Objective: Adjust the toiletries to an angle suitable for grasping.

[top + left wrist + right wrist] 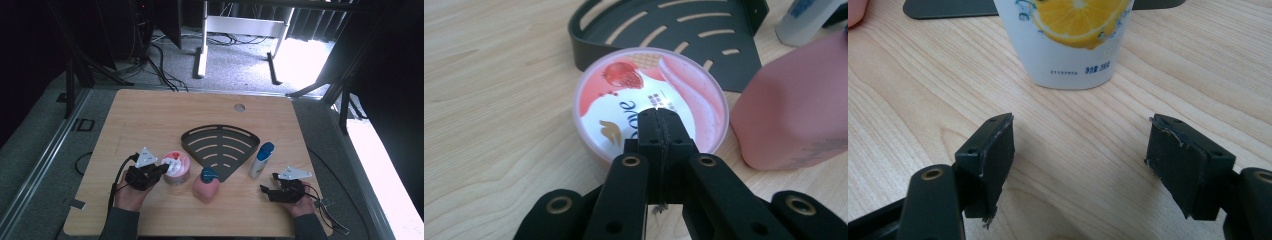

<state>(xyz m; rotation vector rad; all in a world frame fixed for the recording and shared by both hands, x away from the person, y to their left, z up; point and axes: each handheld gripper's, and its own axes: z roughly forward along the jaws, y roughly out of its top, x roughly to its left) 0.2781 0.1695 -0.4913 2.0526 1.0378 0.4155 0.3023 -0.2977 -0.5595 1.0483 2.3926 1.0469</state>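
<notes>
Black jaws of the left gripper [659,131] sit pressed together with nothing between them, their tips hovering over the lid of a round pink cream tub [651,102] that stands on the wooden table [150,120] just in front of the person's left hand [131,196]. From the high view the tub [176,168] rests close to the near-left edge of a black fan-shaped slotted rack [221,146], with a squat pink bottle [206,184] topped by a teal cap just to its right and a white tube with a blue cap [261,160] standing beyond the rack's right corner. On the other side, the right gripper [1080,165] holds its 2 jaws spread wide and empty, aimed at the base of that white tube [1073,45], which carries an orange-slice print. Judging by its look, the tub is a light, rigid plastic jar with a flat, glossy lid that would likely slip under closed tips; a safer hold would seem to be jaws opened across its full width, clamped on the side wall below the lid rim. Its low, wide shape should keep it steady, though the span may be near the jaws' limit.
</notes>
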